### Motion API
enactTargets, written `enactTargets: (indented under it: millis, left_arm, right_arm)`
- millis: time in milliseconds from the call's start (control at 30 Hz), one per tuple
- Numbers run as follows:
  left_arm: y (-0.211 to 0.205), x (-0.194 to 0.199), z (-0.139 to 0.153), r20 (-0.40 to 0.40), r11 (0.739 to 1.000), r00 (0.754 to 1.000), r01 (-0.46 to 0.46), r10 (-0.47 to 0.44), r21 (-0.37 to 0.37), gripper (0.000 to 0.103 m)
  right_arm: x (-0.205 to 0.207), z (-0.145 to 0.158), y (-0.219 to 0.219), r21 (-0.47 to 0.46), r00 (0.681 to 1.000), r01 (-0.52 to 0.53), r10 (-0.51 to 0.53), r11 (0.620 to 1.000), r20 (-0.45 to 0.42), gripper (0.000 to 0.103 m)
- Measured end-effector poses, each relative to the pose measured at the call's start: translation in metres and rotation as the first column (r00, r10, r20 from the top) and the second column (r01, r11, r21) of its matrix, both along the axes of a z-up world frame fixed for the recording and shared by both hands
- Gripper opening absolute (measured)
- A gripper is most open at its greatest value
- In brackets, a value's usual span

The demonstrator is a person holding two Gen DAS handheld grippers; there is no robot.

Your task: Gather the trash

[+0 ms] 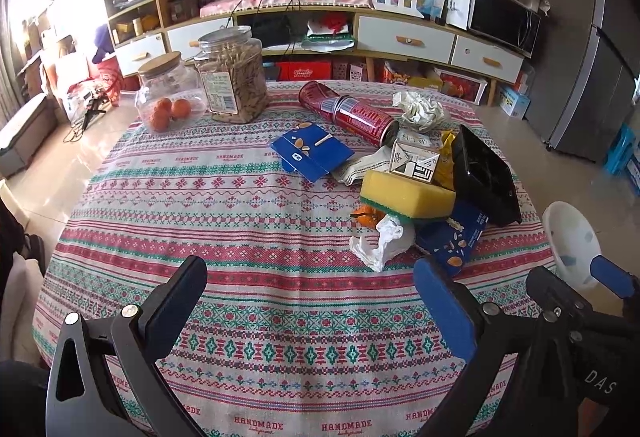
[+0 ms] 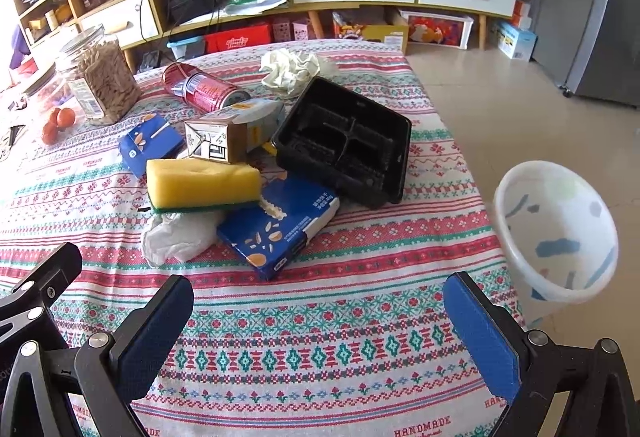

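The left gripper hangs over the patterned tablecloth with its jaws spread wide and nothing between them. The right gripper is likewise spread wide and empty; its blue pads show at 3 o'clock in the left wrist view.

From the right gripper, the trash pile lies at 11 to 12 o'clock. Nearest is a blue biscuit box, flat on the cloth, touching a crumpled white tissue at its 9 o'clock. A yellow sponge with a green scouring underside rests on top of both. Behind the sponge lies a small brown-and-white drink carton on its side, with a second blue box at its 9 o'clock. At the carton's 3 o'clock sits a black plastic meal tray, tilted (one edge is propped up on the pile). Farther back, a red can lies on its side, and a wad of crumpled paper sits at its 3 o'clock.

A translucent white wastebasket stands on the floor off the table edge, at 2 o'clock from the right gripper.

At 10 o'clock in the left view stand a clear jar of seeds and, beside it, a cork-lidded jar of oranges.
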State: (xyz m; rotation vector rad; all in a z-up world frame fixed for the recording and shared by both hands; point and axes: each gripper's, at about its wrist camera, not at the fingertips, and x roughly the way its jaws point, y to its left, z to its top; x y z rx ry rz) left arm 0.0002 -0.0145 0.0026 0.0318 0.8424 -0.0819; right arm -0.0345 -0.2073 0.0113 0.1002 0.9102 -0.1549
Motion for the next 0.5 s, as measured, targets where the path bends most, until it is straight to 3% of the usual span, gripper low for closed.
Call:
enactTargets:
  millis: [500]
  left_arm:
    - [-0.0027, -0.0007, -0.001, 0.006, 1.0, 1.0, 0.012, -0.012, 0.008, 0.103]
  right_arm:
    - [0.0, -0.0009, -0.0008, -0.014, 1.0, 0.009, -0.009, 1.0, -0.003, 0.103]
